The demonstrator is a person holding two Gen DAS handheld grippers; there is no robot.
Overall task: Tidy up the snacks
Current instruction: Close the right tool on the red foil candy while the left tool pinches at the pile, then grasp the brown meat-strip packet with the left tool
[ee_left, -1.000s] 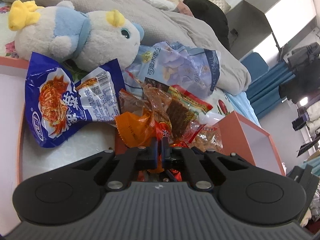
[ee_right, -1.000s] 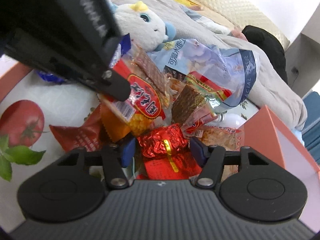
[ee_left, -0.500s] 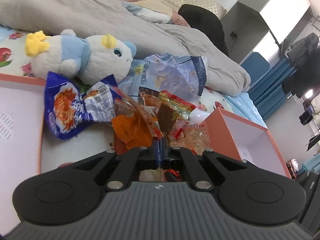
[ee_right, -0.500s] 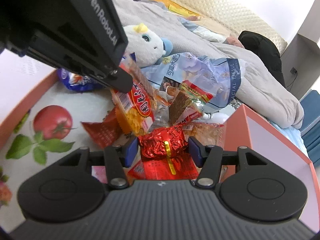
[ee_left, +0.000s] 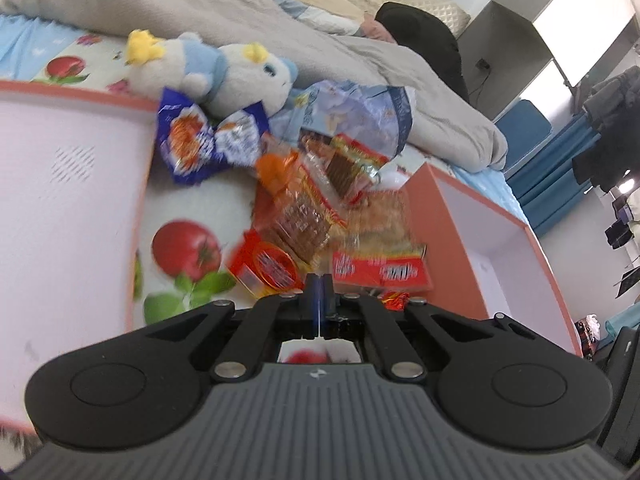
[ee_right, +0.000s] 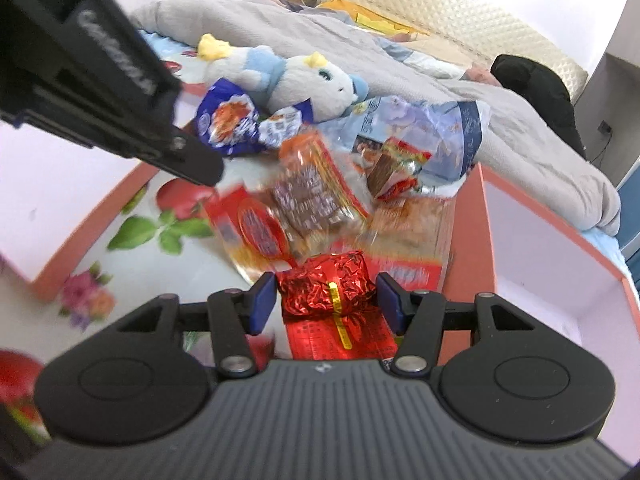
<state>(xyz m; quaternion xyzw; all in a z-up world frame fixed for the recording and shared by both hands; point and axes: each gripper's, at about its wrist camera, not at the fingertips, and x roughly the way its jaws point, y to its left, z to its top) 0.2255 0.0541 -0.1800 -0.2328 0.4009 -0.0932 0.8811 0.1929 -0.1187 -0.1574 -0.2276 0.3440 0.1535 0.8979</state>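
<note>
**Right jaws on foil pack, left jaws together**

While the right gripper (ee_right: 326, 300) clamps a red foil snack (ee_right: 326, 286) between its pads, the left gripper (ee_left: 319, 294) is pressed together, apparently empty. Beyond both jaws lies the blurred snack pile (ee_left: 320, 208), then a plush toy (ee_left: 224, 70).

Bedroom, rumpled grey duvet (ee_right: 400, 60), plush toy (ee_right: 288, 76), quilted headboard (ee_right: 460, 12)

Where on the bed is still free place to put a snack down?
Free: the printed sheet between the left orange-edged box and the snack pile, and the floor of the right orange-edged box. Crowded: the strip between the boxes, from the plush toy down to the right gripper.
</note>
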